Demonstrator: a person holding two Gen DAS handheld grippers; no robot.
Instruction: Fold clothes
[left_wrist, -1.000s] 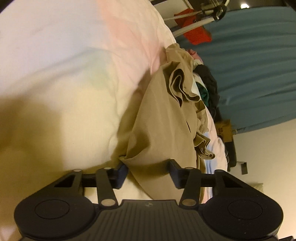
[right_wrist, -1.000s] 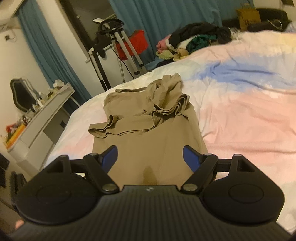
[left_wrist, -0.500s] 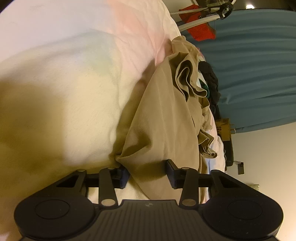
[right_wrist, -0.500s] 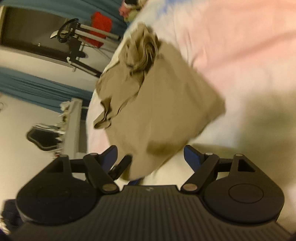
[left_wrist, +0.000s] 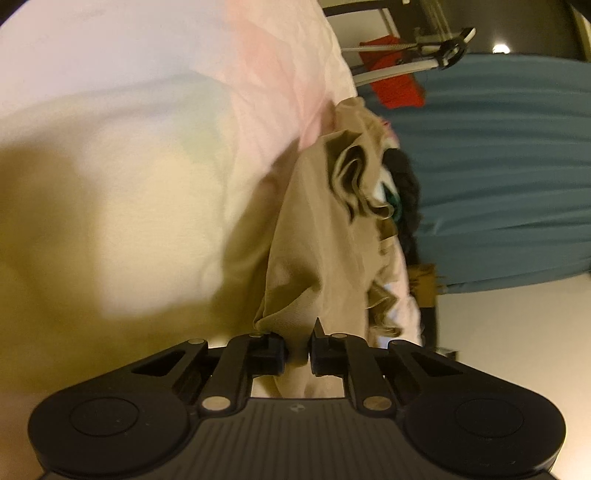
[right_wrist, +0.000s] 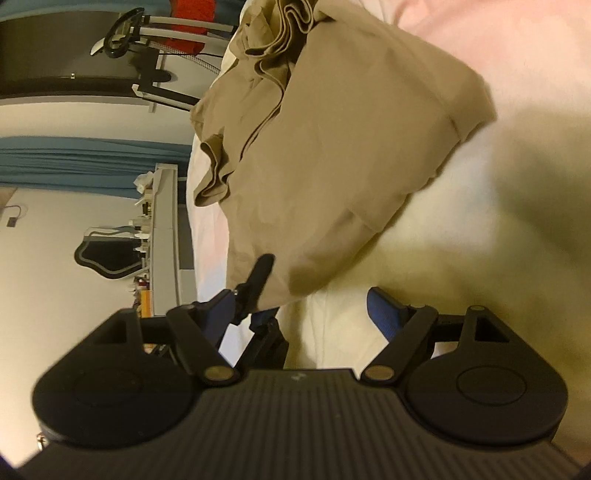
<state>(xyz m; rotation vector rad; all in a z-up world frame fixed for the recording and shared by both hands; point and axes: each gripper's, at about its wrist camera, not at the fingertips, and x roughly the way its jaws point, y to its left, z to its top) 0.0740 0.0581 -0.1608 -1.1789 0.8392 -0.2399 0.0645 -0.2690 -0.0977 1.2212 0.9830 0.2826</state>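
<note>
Jaws of the left gripper (left_wrist: 296, 352) have just been closing and now pinch the near hem corner of the tan garment (left_wrist: 325, 240), with the cloth bunched between them where a second ago the corner lay loose between jaws standing wide. That gives a secure hold on one bottom corner, which I judge to be the start of a fold.

Beside it, the right gripper (right_wrist: 299, 306) stands with its blue-padded jaws wide apart and nothing between them. It has rolled over and dropped closer to the bed since a second ago, and the other bottom corner of the garment now lies just ahead of it, slightly to the right. Closing on that corner looks like the next need, so both corners can be lifted together.

Further out, the garment lies spread on the pale pink and cream bedspread (left_wrist: 155, 155), its far end rumpled into folds (right_wrist: 280, 33). Beyond that sits a heap of other clothes (left_wrist: 404, 184) near the bed's far edge, with a blue curtain (left_wrist: 509, 166) and a metal stand (right_wrist: 147, 40) behind.
</note>
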